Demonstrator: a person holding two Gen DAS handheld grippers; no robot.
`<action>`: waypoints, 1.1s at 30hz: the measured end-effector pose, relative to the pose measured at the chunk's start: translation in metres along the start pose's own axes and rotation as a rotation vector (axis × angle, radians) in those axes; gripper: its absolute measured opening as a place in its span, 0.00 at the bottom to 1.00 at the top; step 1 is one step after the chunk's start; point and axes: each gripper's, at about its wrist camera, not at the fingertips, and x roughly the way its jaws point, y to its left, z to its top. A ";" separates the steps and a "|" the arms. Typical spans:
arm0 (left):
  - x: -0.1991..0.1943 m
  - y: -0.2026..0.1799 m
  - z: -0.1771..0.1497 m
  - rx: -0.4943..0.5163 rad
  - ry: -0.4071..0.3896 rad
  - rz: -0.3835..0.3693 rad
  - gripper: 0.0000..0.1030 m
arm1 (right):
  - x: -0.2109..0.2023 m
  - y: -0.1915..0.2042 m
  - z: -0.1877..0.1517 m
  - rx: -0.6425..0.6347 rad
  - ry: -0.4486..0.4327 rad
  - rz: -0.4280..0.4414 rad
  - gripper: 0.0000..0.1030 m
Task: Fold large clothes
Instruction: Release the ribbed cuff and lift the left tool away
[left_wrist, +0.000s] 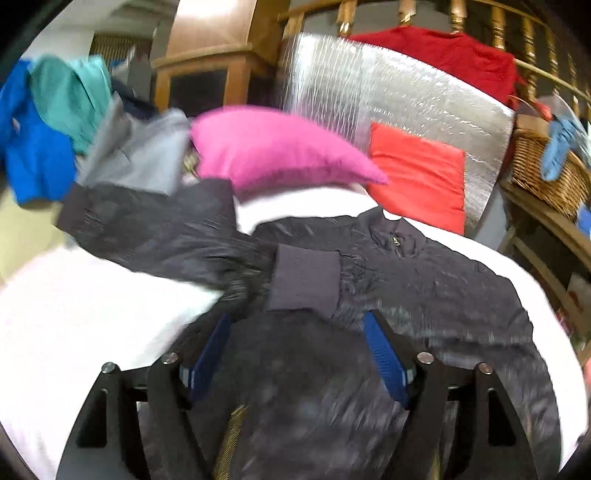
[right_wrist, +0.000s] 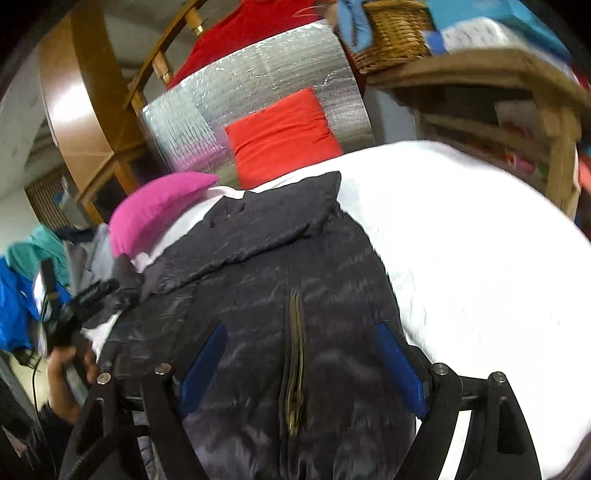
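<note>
Nylon, by the sheen of it: the dark jacket (left_wrist: 424, 288) spread on the white bed (left_wrist: 74, 314) looks light, limp and rather slick, likely to slide over itself and to puff back up if a fold is not pressed flat. The ribbed cuff (left_wrist: 306, 280), the collar (left_wrist: 397, 230) and the hem band should be the least slippery places to take hold, being thicker and knitted, and I would judge them better than the smooth shell cloth. The jacket lies front up, with its long axis running from the near edge of the bed away toward the collar, which points at the pink pillow (left_wrist: 273, 147) and the red cushion (left_wrist: 417, 173) at the head end; the brass zip (right_wrist: 295, 369) runs along that same line. One sleeve is already laid across the chest with its cuff just below the collar, while the other sleeve (left_wrist: 147, 229) trails out to the side toward the heap of blue, teal and grey clothes (left_wrist: 55, 122). The left gripper (left_wrist: 295, 354) hangs over the lower body of the jacket with its jaws spread and nothing pinched between them. The right gripper (right_wrist: 303, 369) is likewise above the zip with jaws spread wide and empty. Both pictures are blurred, so finer creases cannot be made out.
</note>
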 end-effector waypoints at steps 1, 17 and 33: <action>-0.014 0.004 -0.006 0.018 -0.014 0.020 0.76 | -0.006 -0.001 -0.003 0.011 -0.002 0.041 0.83; -0.099 0.078 -0.048 -0.085 0.043 0.264 0.79 | -0.021 -0.027 -0.040 0.185 0.059 0.286 0.90; -0.116 0.051 -0.050 -0.020 0.022 0.267 0.79 | -0.022 -0.033 -0.043 0.226 0.043 0.379 0.90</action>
